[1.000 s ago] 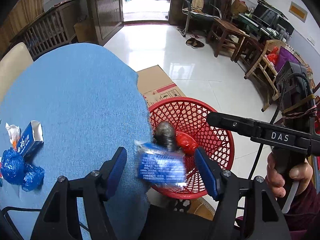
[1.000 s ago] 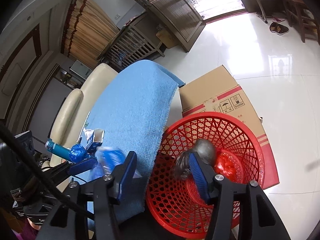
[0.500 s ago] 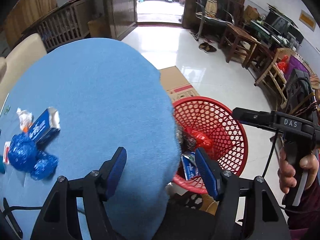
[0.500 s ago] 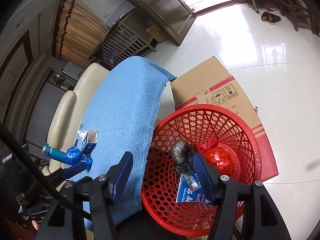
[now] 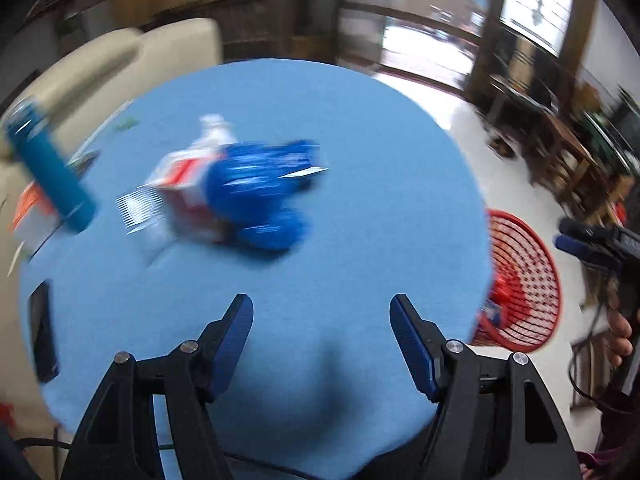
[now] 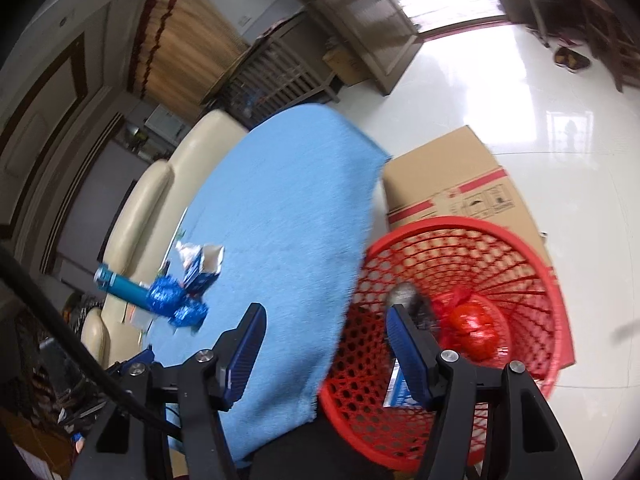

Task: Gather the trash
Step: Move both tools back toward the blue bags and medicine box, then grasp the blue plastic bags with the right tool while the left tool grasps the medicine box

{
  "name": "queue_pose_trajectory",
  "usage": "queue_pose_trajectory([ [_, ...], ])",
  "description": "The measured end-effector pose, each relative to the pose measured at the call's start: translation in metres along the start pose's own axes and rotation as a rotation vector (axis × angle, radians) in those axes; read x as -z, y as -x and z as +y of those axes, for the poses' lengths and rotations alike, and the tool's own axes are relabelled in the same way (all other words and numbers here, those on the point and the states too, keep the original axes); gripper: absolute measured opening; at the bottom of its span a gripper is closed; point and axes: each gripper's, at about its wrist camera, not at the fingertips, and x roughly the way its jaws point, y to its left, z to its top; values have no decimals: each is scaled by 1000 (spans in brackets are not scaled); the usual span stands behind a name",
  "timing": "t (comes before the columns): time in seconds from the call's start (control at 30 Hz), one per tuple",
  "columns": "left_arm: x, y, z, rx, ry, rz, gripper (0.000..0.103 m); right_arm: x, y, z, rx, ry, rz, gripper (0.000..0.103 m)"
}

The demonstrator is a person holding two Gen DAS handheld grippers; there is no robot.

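Note:
My left gripper (image 5: pixel 322 320) is open and empty above the blue tablecloth (image 5: pixel 360 152). Ahead of it lies a blurred heap of trash: crumpled blue wrappers (image 5: pixel 264 196), a small blue carton (image 5: pixel 304 160) and a white and red box (image 5: pixel 180 184). My right gripper (image 6: pixel 326 328) is open and empty at the table's edge, over the red mesh basket (image 6: pixel 516 248). The basket holds a red bag (image 6: pixel 472 328), a grey lump (image 6: pixel 404 292) and a blue packet (image 6: pixel 398 392). The wrappers (image 6: pixel 168 296) and carton (image 6: pixel 204 264) also show in the right wrist view.
A teal bottle (image 5: pixel 52 172) stands at the table's left, beside an orange and white box (image 5: pixel 32 208). A dark phone (image 5: pixel 42 336) lies near the left edge. A cardboard box (image 6: pixel 452 176) lies behind the basket. A cream sofa (image 6: pixel 152 184) is beyond the table.
The blue packet dropped from my left gripper into the basket. My left gripper then swung left over the table toward the trash heap. My right gripper stayed over the basket.

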Motion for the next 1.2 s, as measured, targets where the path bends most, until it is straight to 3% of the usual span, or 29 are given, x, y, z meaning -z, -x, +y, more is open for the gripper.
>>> queue_pose_trajectory([
  [0.27, 25, 17, 83, -98, 150, -56, 72, 9, -46, 99, -62, 216, 94, 66],
  [0.43, 37, 17, 109, -109, 203, -60, 72, 15, -81, 172, -115, 399, 130, 66],
  [0.63, 46, 6, 140, -111, 262, -51, 72, 23, -133, 224, -148, 512, 184, 66],
  [0.87, 40, 7, 152, -110, 266, -55, 73, 26, -198, 246, -110, 556, 232, 66],
  [1.03, 18, 9, 149, -84, 233, -77, 73, 27, -229, 253, -118, 564, 238, 65],
  [1.1, 3, 10, 144, -64, 208, -95, 73, 26, -233, 252, -125, 556, 236, 45],
  [1.2, -18, 5, 134, -31, 162, -120, 78, 26, -226, 244, -147, 527, 227, 37],
])
